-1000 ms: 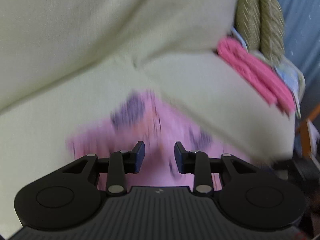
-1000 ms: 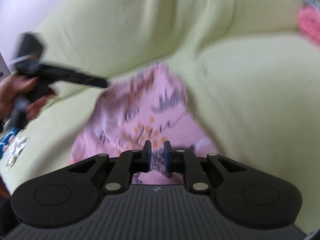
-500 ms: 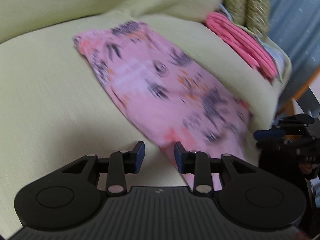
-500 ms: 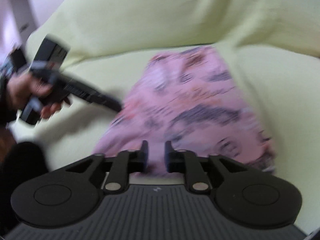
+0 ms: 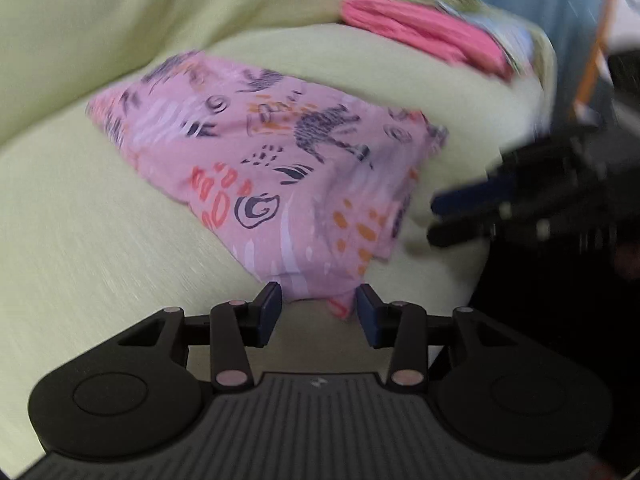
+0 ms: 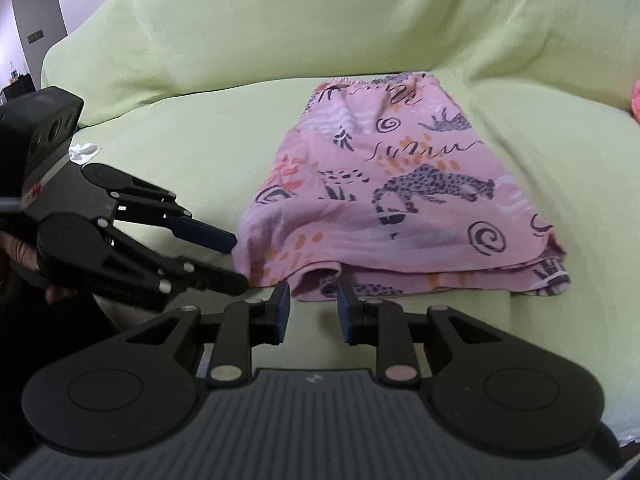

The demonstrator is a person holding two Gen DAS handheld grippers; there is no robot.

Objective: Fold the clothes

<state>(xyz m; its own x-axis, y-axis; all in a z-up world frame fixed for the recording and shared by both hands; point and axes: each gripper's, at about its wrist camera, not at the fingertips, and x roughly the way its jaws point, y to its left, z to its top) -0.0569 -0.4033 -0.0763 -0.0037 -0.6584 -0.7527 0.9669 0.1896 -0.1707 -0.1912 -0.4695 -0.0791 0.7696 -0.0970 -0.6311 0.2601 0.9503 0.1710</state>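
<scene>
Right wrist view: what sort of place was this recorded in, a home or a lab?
Most likely a home living room. A sofa under a light green cover serves as the work surface, a pink printed garment lies folded on its seat, and more folded laundry is stacked alongside.

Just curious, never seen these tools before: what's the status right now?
Left gripper and right gripper: jaws just opening, holding nothing. Pink printed garment lies folded on green sofa. Nothing in the way.
</scene>
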